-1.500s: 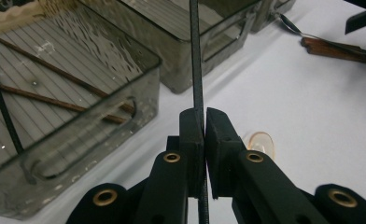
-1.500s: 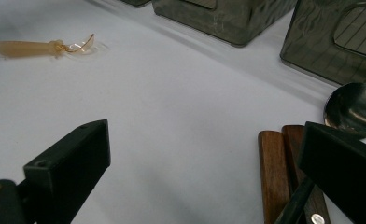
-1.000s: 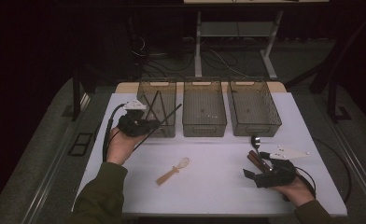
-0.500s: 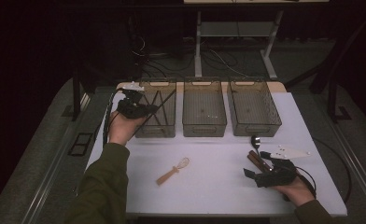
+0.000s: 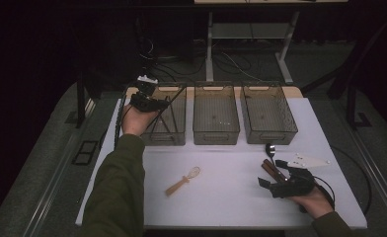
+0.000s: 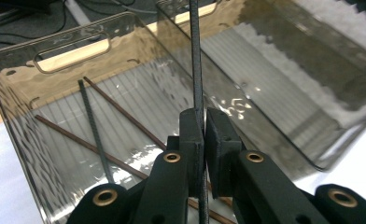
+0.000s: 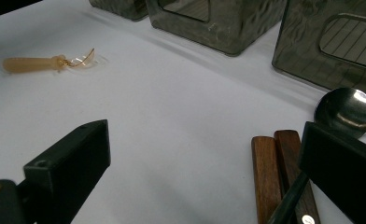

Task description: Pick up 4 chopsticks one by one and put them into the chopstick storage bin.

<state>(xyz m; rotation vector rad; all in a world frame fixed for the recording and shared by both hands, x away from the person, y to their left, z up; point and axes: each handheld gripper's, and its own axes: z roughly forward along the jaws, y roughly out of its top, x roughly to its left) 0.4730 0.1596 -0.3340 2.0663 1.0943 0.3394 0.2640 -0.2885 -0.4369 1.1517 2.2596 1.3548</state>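
Holding: the left gripper [image 6: 203,128] is clamping a thin black chopstick [image 6: 195,56] between its closed jaws, the stick running up past the jaw tips.
Position of held item: the black chopstick is hanging over the left bin [image 5: 177,134], slanting from the gripper toward the bin's far right corner.
Left bin contents: one black chopstick [image 6: 93,126] and two brown chopsticks [image 6: 73,137] are lying crossed on its ribbed floor.
Neighbouring bins: the middle bin [image 5: 215,129] and the right bin [image 5: 284,129] are standing in a row just beside it at the far edge of the white table [image 5: 221,202].
Right gripper [image 5: 280,180]: it is resting low on the table near the right edge, its jaws standing wide apart and gripping nothing.
Beside the right gripper: a metal spoon [image 7: 344,109] and two wooden handles [image 7: 277,168] are lying together between its jaws.
Loose on table: a small amber-handled whisk [image 5: 182,180] is lying near the middle; a white utensil [image 5: 307,160] is lying near the right gripper.
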